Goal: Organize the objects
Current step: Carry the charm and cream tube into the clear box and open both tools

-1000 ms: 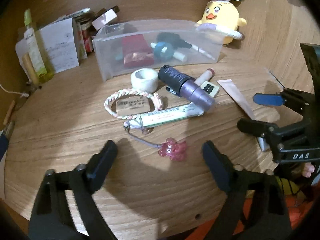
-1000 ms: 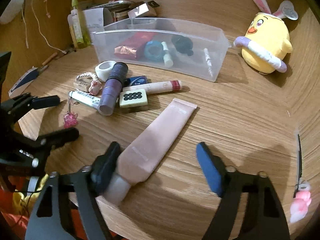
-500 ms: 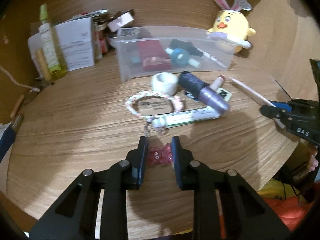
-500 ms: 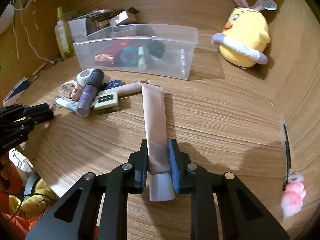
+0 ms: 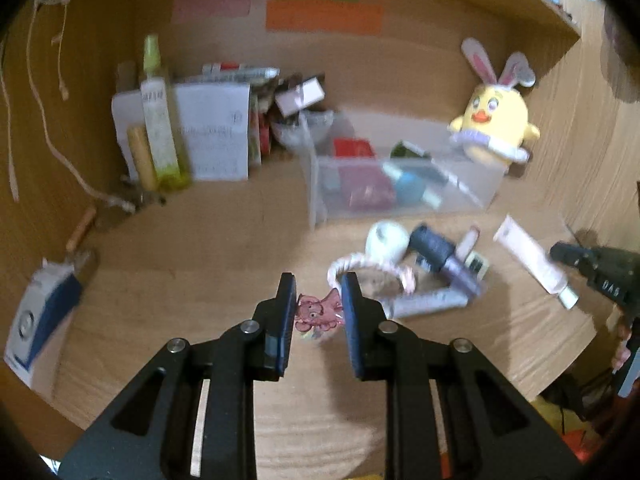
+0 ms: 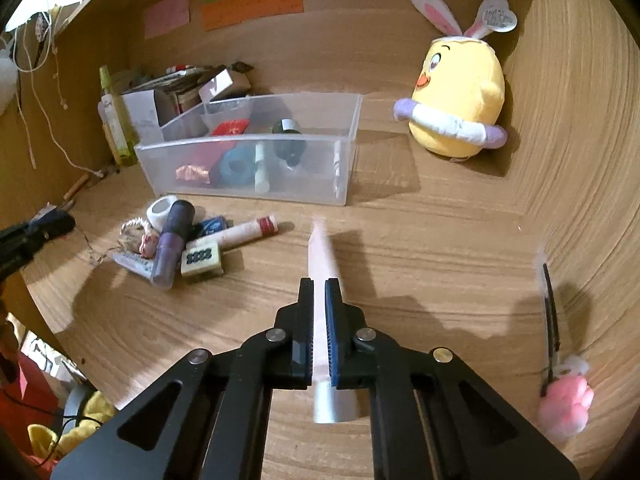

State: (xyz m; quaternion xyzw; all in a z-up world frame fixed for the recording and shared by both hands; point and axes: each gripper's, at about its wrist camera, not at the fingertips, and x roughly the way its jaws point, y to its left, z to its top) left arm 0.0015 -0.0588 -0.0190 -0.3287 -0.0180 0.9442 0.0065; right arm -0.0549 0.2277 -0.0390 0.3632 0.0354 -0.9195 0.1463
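Right wrist view shows the wooden desk (image 6: 440, 240) with the clear plastic bin (image 6: 256, 152) at its middle; everything else is placed from that bin. Inside the bin lie a red packet (image 6: 228, 128), a blue round item (image 6: 236, 166), a white stick (image 6: 261, 170) and a dark bottle (image 6: 289, 140). Right of the bin sits the yellow chick plush (image 6: 460, 92) with rabbit ears. Just in front of the bin's left end is a heap: purple bottle (image 6: 172, 244), white tape roll (image 6: 160, 210), lip balm stick (image 6: 248, 232) and mahjong-tile eraser (image 6: 201, 262). In front of the bin's right half, the right gripper (image 6: 319, 292) is clamped on the pink cream tube (image 6: 322, 256), lifted above the desk. Left wrist view, blurred: the left gripper (image 5: 318, 292), in front of the bin's left end, pinches the pink charm (image 5: 320, 312)
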